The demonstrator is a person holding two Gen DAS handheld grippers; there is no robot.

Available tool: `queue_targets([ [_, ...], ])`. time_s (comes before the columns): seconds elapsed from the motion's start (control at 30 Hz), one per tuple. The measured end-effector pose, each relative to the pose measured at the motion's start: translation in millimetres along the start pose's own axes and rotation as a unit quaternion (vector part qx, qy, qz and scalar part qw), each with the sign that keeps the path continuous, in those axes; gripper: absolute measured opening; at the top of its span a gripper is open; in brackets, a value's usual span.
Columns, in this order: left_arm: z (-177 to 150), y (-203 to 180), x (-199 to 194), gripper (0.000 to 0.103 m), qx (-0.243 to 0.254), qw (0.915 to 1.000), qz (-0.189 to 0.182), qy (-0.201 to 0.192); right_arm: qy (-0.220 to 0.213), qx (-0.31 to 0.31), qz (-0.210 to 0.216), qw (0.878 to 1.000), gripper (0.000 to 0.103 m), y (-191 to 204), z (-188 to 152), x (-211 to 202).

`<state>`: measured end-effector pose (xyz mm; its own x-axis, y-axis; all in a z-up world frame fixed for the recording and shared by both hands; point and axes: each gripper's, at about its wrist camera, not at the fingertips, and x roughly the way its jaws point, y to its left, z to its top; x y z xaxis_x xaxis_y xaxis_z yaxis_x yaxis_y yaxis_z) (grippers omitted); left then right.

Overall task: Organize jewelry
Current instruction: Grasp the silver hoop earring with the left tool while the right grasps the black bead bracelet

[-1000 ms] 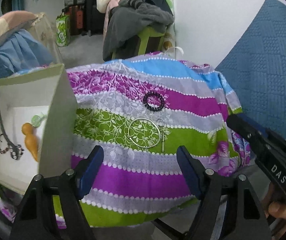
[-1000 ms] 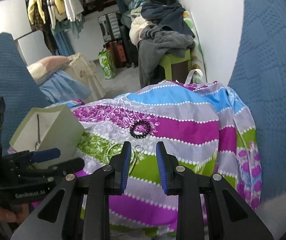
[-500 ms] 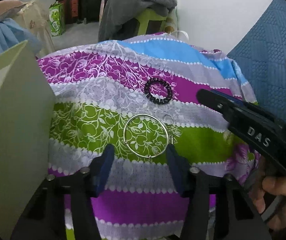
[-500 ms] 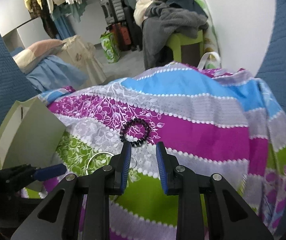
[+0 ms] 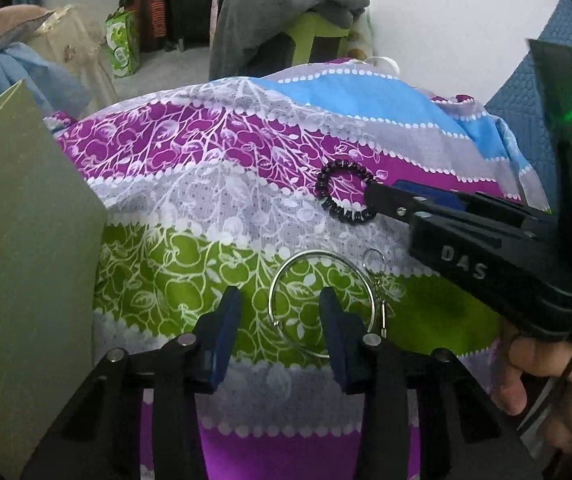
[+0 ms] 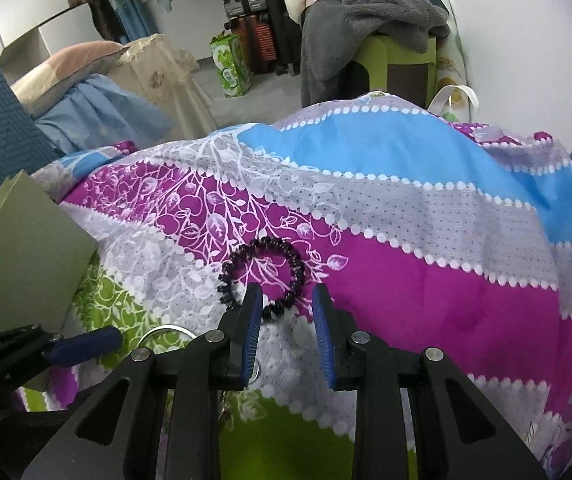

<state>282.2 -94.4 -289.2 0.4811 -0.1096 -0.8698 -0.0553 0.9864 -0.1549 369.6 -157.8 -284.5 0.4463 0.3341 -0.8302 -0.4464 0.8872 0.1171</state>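
Note:
A black beaded bracelet [image 6: 262, 276] lies on the striped floral cloth [image 6: 426, 216]; it also shows in the left wrist view [image 5: 344, 192]. My right gripper [image 6: 288, 312] is open, its jaws straddling the bracelet's near edge. A silver bangle [image 5: 322, 300] with a small keyring and charm [image 5: 378, 280] lies nearer. My left gripper [image 5: 279, 312] is open, its jaws straddling the bangle's left rim. The green box [image 5: 25, 240] stands at the left.
The right gripper's body [image 5: 486, 248] and the hand holding it cross the right of the left wrist view. A chair heaped with grey clothes [image 6: 370, 12], a pillow [image 6: 69, 68] and luggage [image 6: 253, 40] stand beyond the cloth. Blue quilted fabric [image 5: 566, 92] is at the right.
Both grippers have moved forward and down. The left one has narrowed around the bangle's rim; the right one has opened wider and reached the black bracelet. The box's inside has left view.

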Motion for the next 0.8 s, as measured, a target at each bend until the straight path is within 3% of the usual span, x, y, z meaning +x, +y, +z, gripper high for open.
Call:
queue_targets([
  [0.37,9,-3,7,0.032,0.016,0.9997,0.012,-0.014,0.002,-0.013,-0.018,1.0,0.023,2,3,12],
  [0.47,9,-10,10,0.022,0.031,0.9992,0.019,-0.017,0.0,-0.029,-0.036,0.999,0.019,8,3,14],
  [0.5,9,-11,12,0.011,0.032,0.9993,0.016,-0.013,0.0,-0.029,-0.037,0.999,0.015,8,3,15],
  [0.53,9,-13,12,0.008,0.032,0.9992,0.018,-0.016,0.001,-0.027,-0.037,0.999,0.01,7,3,15],
  [0.8,10,-14,18,0.003,0.024,0.9995,0.013,-0.013,0.006,-0.027,-0.036,0.999,0.007,6,0,11],
])
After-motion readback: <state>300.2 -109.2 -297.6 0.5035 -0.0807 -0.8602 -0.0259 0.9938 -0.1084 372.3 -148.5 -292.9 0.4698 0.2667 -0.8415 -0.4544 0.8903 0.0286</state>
